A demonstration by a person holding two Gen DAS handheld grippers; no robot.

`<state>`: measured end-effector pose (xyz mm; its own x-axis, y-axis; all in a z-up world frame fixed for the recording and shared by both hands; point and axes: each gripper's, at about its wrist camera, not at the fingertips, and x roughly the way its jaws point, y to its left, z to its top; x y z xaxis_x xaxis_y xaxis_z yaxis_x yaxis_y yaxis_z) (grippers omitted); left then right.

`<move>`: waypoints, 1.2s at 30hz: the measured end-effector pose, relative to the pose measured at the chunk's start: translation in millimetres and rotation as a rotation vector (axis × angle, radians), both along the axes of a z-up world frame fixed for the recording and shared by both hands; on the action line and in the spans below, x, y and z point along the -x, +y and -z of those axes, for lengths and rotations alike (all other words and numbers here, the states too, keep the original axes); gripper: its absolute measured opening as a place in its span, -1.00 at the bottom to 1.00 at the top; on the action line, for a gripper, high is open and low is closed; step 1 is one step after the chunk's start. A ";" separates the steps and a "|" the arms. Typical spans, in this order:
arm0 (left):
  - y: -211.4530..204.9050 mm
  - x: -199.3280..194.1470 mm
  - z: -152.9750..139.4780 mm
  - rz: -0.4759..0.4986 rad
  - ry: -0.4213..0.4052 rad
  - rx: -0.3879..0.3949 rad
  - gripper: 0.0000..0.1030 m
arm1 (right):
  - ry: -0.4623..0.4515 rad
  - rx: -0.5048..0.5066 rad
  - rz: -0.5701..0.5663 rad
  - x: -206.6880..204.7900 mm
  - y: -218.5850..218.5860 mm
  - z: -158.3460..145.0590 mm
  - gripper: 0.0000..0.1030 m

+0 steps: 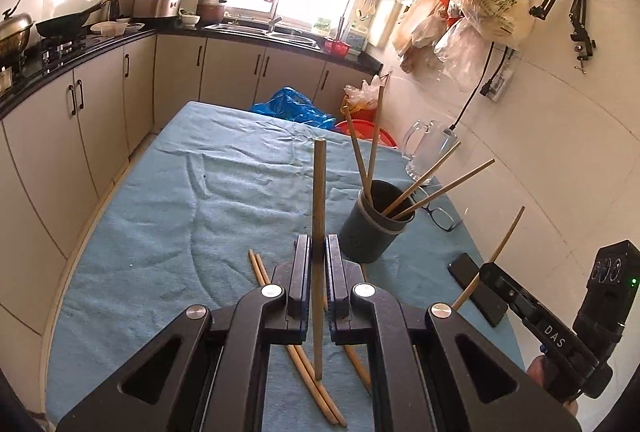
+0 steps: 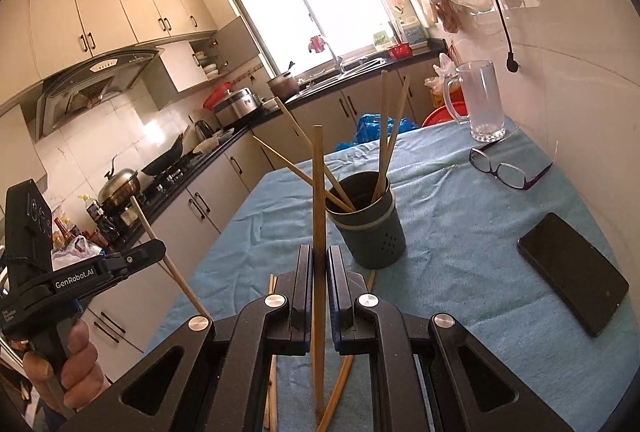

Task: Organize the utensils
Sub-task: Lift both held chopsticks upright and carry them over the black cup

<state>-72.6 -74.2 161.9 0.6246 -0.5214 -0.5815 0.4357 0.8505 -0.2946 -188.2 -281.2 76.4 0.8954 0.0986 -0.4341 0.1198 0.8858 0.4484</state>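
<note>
The left gripper [image 1: 318, 264] is clamped on one chopstick [image 1: 319, 199], which stands upright between its black pads, tip pointing to 12 o'clock. The right gripper [image 2: 319, 272] is likewise pinched on its own stick [image 2: 317, 191], also upright.

From the left gripper, the holder [image 1: 374, 228] sits on the cloth at about 1 o'clock, near but apart; from the right gripper it is also at 1 o'clock. It is a dark, round plastic cup with a grey band and small drain holes. Four sticks [image 1: 416, 183] lean in it, fanned outward. All are slim, round, pale wood or bamboo.

Loose sticks [image 1: 304, 360] lie flat on the cloth below the left gripper, toward 6 o'clock; at least three show, the rest hidden by the fingers.

The table [image 1: 168, 199] wears a wrinkled blue terry cloth. Also on it: one clear glass mug [image 2: 480, 103], one pair of dark-framed glasses [image 2: 504, 171], and one flat black phone [image 2: 572, 272].
</note>
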 end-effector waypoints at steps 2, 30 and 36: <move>-0.4 0.2 0.0 0.002 0.000 0.000 -0.88 | -0.004 -0.002 0.005 1.4 -0.9 -1.0 -0.85; -18.4 -4.6 -11.1 0.050 -0.009 -0.003 -0.88 | -0.050 -0.009 0.060 1.3 -21.1 -22.6 -0.85; -25.0 -13.6 -4.0 0.061 0.012 -0.033 -0.88 | -0.067 -0.003 0.069 0.2 -23.7 -29.6 -0.85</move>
<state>-59.0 -99.2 165.9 0.5853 -0.5384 -0.6062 0.4835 0.8320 -0.2721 -188.4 -304.9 105.9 0.9270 0.0367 -0.3732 0.1505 0.8751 0.4600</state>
